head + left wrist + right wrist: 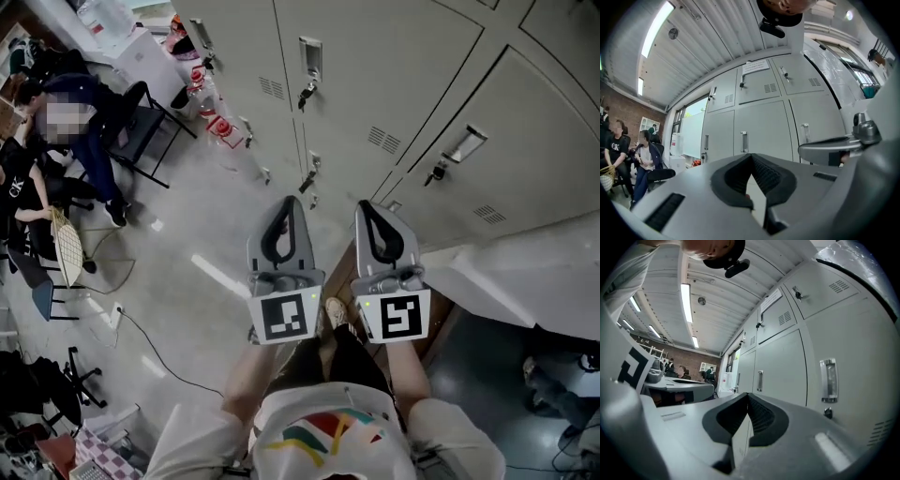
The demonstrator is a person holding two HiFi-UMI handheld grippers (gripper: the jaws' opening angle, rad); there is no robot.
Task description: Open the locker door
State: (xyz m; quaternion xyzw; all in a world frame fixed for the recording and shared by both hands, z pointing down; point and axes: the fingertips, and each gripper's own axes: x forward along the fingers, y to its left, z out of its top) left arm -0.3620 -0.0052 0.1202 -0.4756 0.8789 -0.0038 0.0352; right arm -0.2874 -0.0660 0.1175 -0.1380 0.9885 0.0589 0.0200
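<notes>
Locker door (375, 84), top cut off

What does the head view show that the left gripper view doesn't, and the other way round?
Only the head view: the person's shirt, the floor, and the square-marked cubes behind the shut left tongs and right tongs. Only the left gripper view: a ceiling light and a paper notice on an upper locker. Both: the grey lockers and a seated person.
</notes>
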